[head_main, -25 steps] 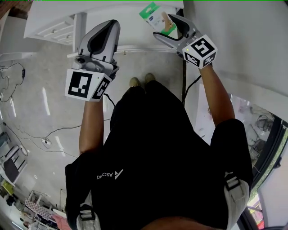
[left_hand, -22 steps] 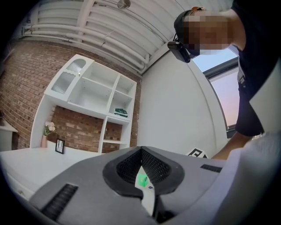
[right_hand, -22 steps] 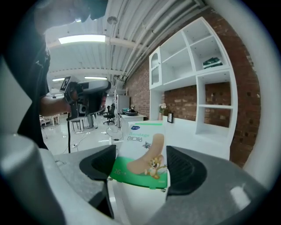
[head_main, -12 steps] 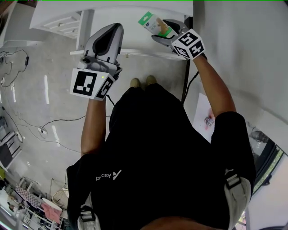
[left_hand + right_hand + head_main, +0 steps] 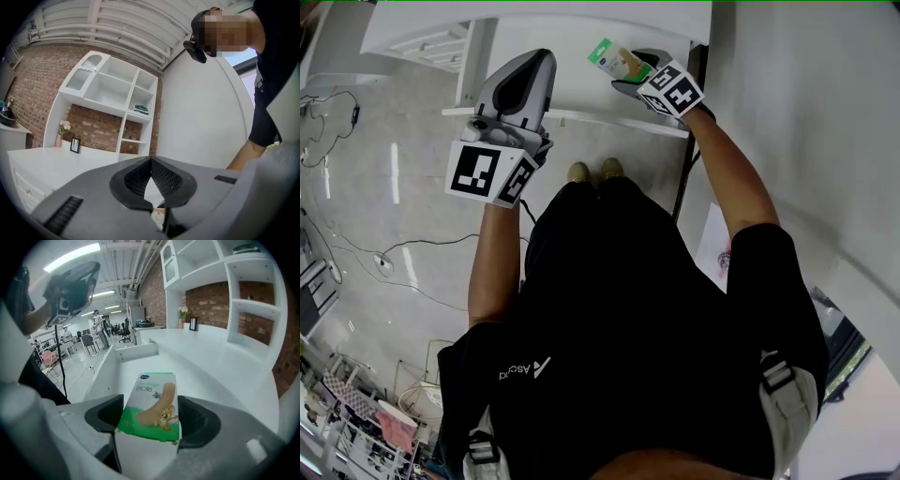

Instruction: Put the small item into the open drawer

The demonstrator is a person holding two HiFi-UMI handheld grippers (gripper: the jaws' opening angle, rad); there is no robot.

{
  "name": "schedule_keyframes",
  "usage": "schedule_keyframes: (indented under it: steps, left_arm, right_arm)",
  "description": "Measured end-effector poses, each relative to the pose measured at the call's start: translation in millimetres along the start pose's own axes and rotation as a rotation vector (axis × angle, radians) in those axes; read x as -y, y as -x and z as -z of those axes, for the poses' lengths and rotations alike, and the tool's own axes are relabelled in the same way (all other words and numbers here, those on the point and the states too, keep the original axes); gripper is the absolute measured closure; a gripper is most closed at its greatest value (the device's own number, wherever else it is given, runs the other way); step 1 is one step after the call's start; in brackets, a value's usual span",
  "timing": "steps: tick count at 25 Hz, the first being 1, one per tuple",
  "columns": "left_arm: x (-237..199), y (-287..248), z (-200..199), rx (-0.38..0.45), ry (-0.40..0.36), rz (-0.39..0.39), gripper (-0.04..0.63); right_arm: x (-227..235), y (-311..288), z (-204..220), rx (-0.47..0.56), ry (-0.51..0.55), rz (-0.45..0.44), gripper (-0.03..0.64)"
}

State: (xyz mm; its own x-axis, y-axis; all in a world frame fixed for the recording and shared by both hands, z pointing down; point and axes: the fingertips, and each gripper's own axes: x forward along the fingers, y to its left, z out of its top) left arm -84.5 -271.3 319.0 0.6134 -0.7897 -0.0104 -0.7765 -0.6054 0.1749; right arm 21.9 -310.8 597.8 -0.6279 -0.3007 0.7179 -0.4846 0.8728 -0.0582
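Plaster box (image 5: 152, 404): small green-and-white carton, clamped upright between the jaws of your right gripper (image 5: 151, 420), above the near part of the white counter (image 5: 220, 366).

Open drawer (image 5: 138, 350): what looks like it juts from the counter's left side, farther off, well apart from the carton.

Left gripper (image 5: 151, 161): jaws closed tip to tip, nothing between them.

Handling: hold the squeeze steady and carry the carton far and left until it hangs over the drawer's inside. Lower it below the rim, then part the jaws. It looks like a light carton and will likely tumble if released high.
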Motion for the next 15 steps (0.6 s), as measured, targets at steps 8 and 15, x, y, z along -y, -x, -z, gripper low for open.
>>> schedule_keyframes:
  steps: [8, 15]
  left_arm:
    - [-9, 4, -2, -0.008, 0.003, -0.061, 0.597]
    - [-27, 19, 2, -0.02, 0.001, -0.121, 0.597]
  right_arm:
    - [8, -29, 28, -0.154, 0.027, -0.01, 0.258]
    - [10, -55, 47, -0.279, 0.063, -0.004, 0.258]
